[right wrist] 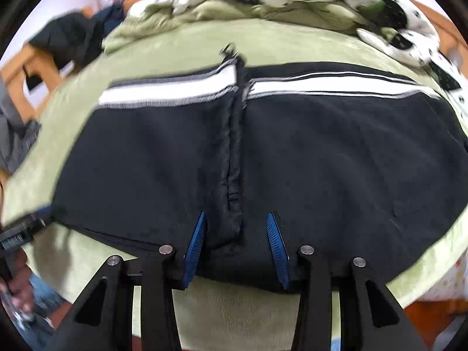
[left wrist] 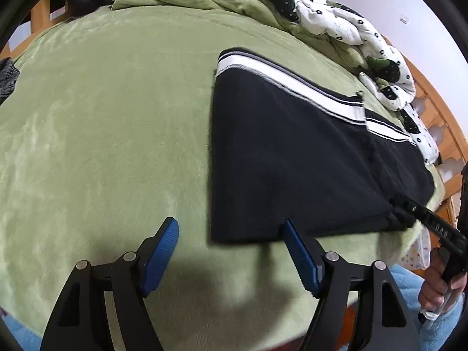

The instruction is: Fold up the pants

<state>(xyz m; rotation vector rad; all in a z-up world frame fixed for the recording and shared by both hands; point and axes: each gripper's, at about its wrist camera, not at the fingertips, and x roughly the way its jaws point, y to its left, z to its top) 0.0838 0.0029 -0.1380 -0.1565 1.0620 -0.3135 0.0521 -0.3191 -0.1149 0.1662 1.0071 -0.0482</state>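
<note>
Black pants (left wrist: 292,161) with a white side stripe (left wrist: 292,79) lie flat on a green blanket (left wrist: 102,117), one end folded over onto the rest. My left gripper (left wrist: 230,223) is open over the pants' near left corner, its blue pads (left wrist: 162,251) clear of the cloth. In the right wrist view the pants (right wrist: 146,161) fill the middle, and a raised ridge (right wrist: 232,175) marks the folded end's edge. My right gripper (right wrist: 237,216) is open astride the ridge's near end, pads not pressing it. From the left wrist view the right gripper (left wrist: 406,210) meets the pants' near right edge.
A white quilt with dark flowers (left wrist: 336,20) is bunched along the far side of the bed. A wooden bed frame (left wrist: 438,125) runs on the right. Dark clothes (right wrist: 70,38) hang at the back left. A person's hand (left wrist: 438,289) holds the right gripper's handle.
</note>
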